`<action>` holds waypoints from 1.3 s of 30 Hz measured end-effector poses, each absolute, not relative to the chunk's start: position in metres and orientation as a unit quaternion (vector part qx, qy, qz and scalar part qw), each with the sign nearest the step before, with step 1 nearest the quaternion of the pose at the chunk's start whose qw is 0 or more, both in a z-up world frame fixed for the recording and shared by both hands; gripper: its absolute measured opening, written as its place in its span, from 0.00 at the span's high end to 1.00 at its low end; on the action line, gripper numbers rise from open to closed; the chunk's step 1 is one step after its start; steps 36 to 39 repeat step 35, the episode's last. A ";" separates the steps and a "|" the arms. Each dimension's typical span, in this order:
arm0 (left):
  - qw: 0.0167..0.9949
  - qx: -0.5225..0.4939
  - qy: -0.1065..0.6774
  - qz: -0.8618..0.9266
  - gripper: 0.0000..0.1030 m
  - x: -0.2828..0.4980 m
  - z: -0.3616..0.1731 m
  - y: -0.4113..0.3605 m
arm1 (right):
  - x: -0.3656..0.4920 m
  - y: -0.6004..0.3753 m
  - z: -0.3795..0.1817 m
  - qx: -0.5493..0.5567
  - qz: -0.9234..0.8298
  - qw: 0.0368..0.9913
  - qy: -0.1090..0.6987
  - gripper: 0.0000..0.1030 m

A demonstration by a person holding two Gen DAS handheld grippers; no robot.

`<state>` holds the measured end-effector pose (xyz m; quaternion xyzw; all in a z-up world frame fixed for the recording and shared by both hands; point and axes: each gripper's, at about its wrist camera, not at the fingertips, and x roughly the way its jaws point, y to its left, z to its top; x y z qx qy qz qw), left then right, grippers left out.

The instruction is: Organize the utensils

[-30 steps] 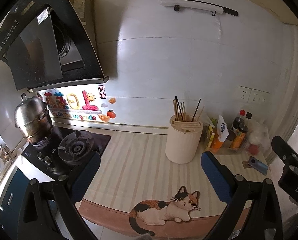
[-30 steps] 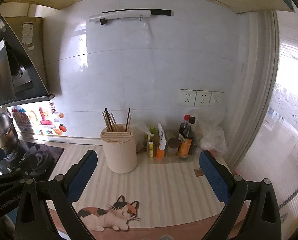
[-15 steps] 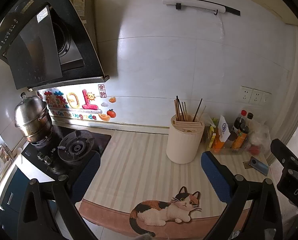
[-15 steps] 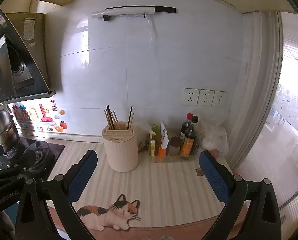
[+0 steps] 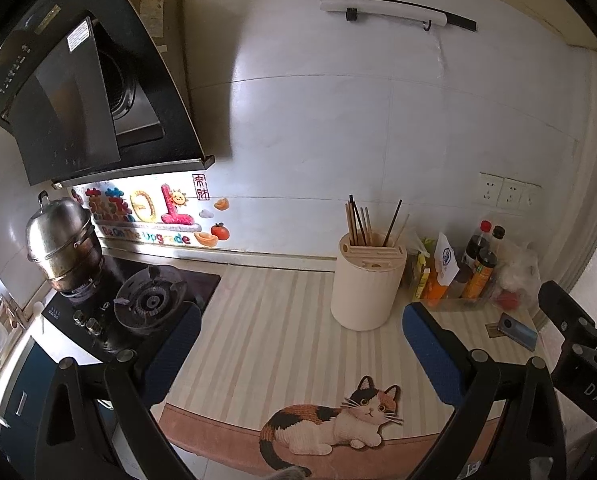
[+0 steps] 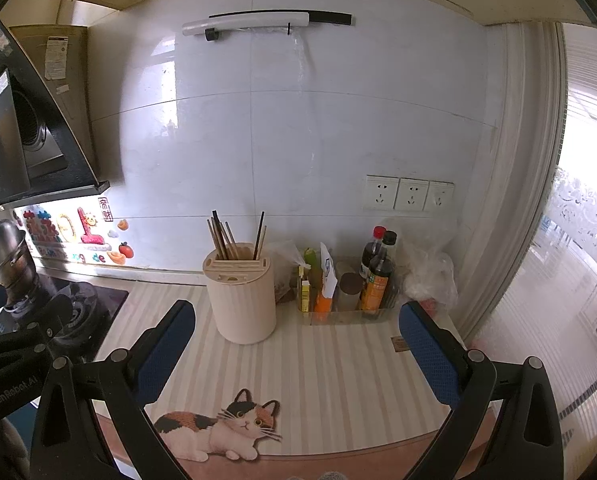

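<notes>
A cream round utensil holder [image 5: 365, 286] stands on the striped counter mat near the back wall, with several chopsticks [image 5: 360, 222] upright in its slots. It also shows in the right wrist view [image 6: 240, 300], with the chopsticks [image 6: 223, 238]. My left gripper [image 5: 300, 344] is open and empty, held back from the holder above the mat's front. My right gripper [image 6: 296, 342] is open and empty, also short of the holder. Part of the right gripper shows at the right edge of the left wrist view [image 5: 578, 344].
A gas stove [image 5: 138, 304] with a steel pot [image 5: 62, 240] is at the left. A clear tray of sauce bottles [image 6: 374, 280] and a plastic bag [image 6: 430, 276] stand right of the holder. A phone [image 5: 518, 332] lies at the right counter edge. A range hood [image 5: 78, 92] hangs above the stove.
Both views have shifted slightly, as both grippers drift a little; the holder sits a touch lower in the right wrist view. Both grippers stay open and empty.
</notes>
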<state>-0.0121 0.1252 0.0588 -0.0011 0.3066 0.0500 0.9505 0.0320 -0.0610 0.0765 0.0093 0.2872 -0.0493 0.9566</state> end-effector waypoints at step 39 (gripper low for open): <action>0.951 -0.005 0.305 0.040 0.00 -0.015 0.064 0.115 | 0.025 -0.069 0.079 0.008 -0.054 0.957 0.285 0.00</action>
